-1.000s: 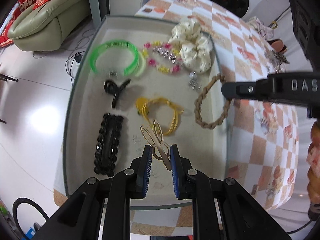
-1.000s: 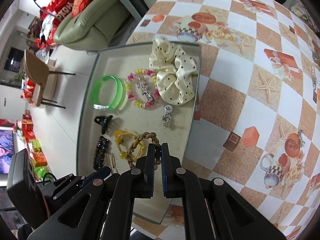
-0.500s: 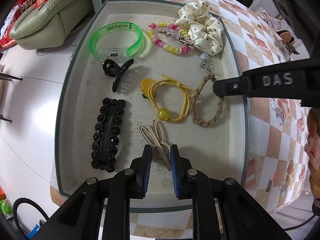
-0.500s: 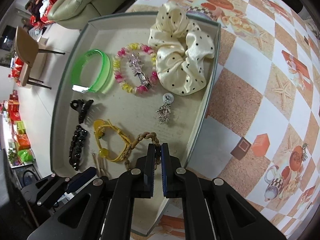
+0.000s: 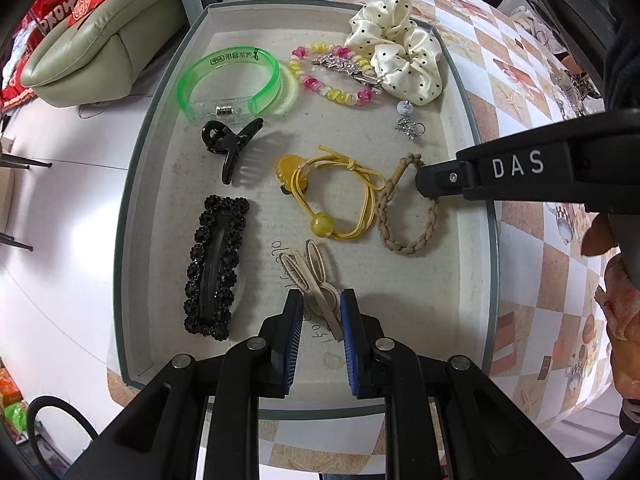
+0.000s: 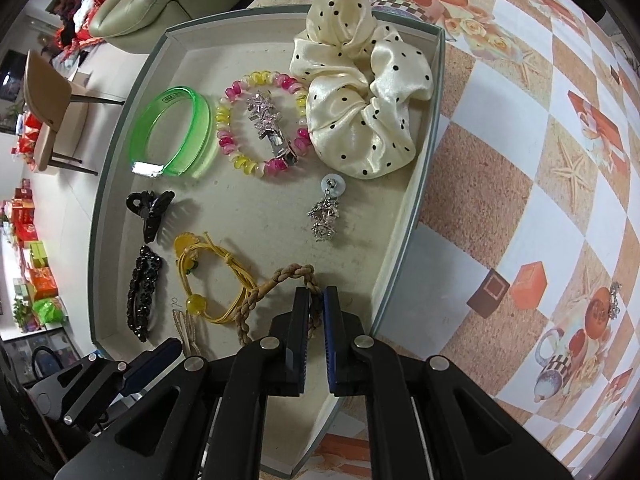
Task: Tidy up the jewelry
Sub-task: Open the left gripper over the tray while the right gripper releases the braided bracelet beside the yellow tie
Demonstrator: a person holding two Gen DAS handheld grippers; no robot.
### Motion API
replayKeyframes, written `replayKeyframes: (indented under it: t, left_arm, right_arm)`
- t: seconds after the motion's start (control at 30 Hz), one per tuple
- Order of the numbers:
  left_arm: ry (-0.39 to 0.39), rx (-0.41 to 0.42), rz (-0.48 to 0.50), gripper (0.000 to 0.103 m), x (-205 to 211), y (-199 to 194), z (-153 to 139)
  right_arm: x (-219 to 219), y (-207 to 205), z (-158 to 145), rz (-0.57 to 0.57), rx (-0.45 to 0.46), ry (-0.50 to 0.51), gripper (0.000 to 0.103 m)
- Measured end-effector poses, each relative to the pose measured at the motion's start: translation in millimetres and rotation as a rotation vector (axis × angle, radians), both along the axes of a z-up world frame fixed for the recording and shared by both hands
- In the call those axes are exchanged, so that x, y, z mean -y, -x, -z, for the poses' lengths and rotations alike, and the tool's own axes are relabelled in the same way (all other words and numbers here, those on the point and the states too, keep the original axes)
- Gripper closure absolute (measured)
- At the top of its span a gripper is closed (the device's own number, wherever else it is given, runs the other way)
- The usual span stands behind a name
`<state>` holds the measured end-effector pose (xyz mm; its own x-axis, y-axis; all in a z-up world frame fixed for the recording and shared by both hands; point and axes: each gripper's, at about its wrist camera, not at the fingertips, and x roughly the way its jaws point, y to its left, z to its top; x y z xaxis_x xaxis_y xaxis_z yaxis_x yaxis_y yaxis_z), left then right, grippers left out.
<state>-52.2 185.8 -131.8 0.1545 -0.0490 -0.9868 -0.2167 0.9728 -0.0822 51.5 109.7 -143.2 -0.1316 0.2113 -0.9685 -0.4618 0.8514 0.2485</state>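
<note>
A shallow grey tray [image 5: 134, 184] holds the hair pieces. My left gripper [image 5: 320, 300] points straight down at the tray's near end, shut on a beige hair clip [image 5: 310, 268] that touches the floor. My right gripper [image 6: 316, 296] is at the tray's right side. Its jaws are opening a little, with the tan braided hair band [image 6: 256, 296] still between the pads. The band [image 5: 404, 236] lies on the tray floor beside the yellow hair tie [image 5: 336, 200]. One right finger [image 5: 440, 180] crosses the band in the left wrist view.
Also in the tray: green bangle [image 5: 228, 80], pink-yellow bead bracelet [image 5: 328, 76], cream dotted scrunchie [image 5: 400, 52], black claw clip [image 5: 232, 144], black beaded barrette [image 5: 216, 276], silver earring [image 6: 324, 216]. Checkered tablecloth [image 6: 520, 200] lies right; a sofa [image 5: 96, 48] stands beyond.
Both grippers have sunk closer to the tray. The braided band has come down onto the tray floor beside the yellow tie, and the right jaws have parted slightly.
</note>
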Motion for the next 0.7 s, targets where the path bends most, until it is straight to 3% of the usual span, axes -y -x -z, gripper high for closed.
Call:
replayKeyframes:
  t: [0.2,0.27,0.63,0.67,0.7]
  left_arm:
    - [-0.014,-0.007,0.004,0.079,3,-1,-4]
    - [-0.016,-0.013,0.003,0.079,4,-2,-3]
    - [-0.034,-0.035,0.008,0.078,10,-5,7]
    - [-0.033,-0.035,0.008,0.061,11,-6,7]
    - [-0.039,-0.029,0.004,0.028,12,-6,6]
  right_arm:
    - [5,-1,-20,0.01,0.012,-0.042,0.07]
    - [7,0,-26,0.019,0.022,-0.049,0.066]
    - [49,0,-63,0.136,0.067,-0.079,0.066]
    - [51,1,-64,0.14,0.066,-0.078,0.066]
    - [55,2,-66,0.144,0.064,-0.078,0.065]
